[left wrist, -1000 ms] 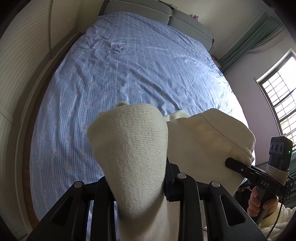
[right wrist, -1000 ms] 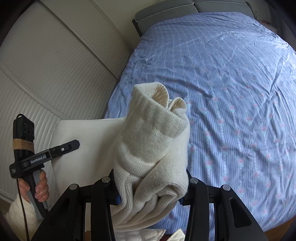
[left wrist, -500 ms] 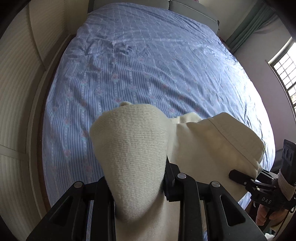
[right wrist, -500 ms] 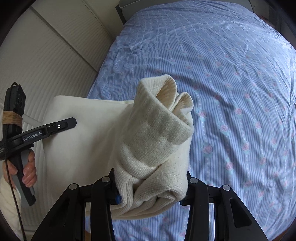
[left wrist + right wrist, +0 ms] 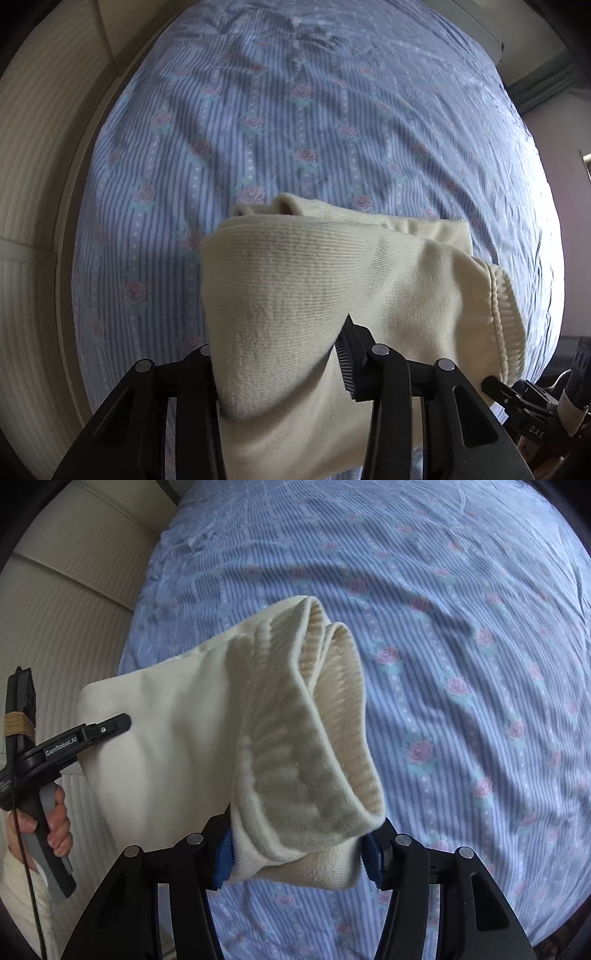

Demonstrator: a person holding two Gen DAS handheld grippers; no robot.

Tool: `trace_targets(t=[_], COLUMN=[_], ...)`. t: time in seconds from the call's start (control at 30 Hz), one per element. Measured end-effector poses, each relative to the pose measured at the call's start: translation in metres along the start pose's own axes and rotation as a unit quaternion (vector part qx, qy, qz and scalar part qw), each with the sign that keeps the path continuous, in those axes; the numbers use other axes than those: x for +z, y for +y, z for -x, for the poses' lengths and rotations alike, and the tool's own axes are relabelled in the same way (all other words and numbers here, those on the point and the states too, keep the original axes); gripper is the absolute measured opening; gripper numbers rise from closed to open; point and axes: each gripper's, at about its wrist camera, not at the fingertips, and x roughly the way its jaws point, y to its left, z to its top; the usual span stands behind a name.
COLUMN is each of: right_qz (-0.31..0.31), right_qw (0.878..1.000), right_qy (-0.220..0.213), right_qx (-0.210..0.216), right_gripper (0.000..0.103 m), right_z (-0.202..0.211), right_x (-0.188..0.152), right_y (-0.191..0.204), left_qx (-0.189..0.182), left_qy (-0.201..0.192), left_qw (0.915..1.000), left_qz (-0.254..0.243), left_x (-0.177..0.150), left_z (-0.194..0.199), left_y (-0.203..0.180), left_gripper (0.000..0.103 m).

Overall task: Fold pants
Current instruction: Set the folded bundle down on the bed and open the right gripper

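Observation:
The cream knit pants (image 5: 295,295) hang between my two grippers above the bed. My left gripper (image 5: 280,354) is shut on one bunched end of them. My right gripper (image 5: 299,853) is shut on the other end, where the ribbed waistband (image 5: 325,686) folds over the jaws. The cloth between stretches left in the right wrist view (image 5: 159,738) to the left gripper (image 5: 114,725). The right gripper's tip shows at the lower right of the left wrist view (image 5: 495,386).
The bed (image 5: 295,110) with a blue striped sheet with pink roses (image 5: 480,664) lies under the pants. A cream ribbed wall panel (image 5: 66,609) runs along the bed's left side (image 5: 33,184). A curtain (image 5: 535,88) hangs at the far right.
Both grippers have moved forward and down over the bed with the pants. The sheet is much closer and the headboard has left the view.

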Motion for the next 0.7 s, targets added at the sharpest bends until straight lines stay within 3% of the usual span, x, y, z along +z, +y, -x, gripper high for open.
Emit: trace_targets(t=[0.07,0.2,0.23,0.3,0.47,0.57,0.7], right_qz=[0.002,0.015,0.024,0.044,0.118,0.149,0.16], right_qw=[1.0,0.997,0.993,0.992,0.983,0.977,0.972], right_qy=[-0.003,-0.026,-0.032,-0.047,-0.105,-0.133,-0.162], right_qx=[-0.017,-0.077,-0.109,-0.113,-0.098,-0.072,-0.058], right_gripper=[0.064,0.066,0.066,0.066,0.069,0.08,0.083], right_z=[0.003,0.015,0.019,0.034,0.093,0.134,0.188], right_x=[-0.004,-0.005,-0.003,-0.001,-0.018,-0.033,-0.063], right_y=[-0.01,-0.026,-0.027,-0.029,-0.029,-0.032,-0.048], left_qx=[0.023,0.133,0.145,0.164,0.189,0.178,0.165], left_qy=[-0.016,-0.057,-0.062,-0.081,-0.147,-0.186,-0.226], left_qw=[0.9996,0.9895,0.9873,0.9818,0.9659,0.9578,0.9479], left_qz=[0.009,-0.005,-0.019,-0.051,-0.099,-0.127,-0.152], left_x=[-0.005,-0.017,-0.022,-0.036,-0.092,-0.13,-0.176], left_z=[0.008,0.038,0.046,0.065,0.123,0.158,0.195], left_y=[0.005,0.002,-0.002,-0.011,-0.053,-0.087,-0.139], left_gripper=[0.057,0.062,0.062,0.062,0.076,0.087,0.094])
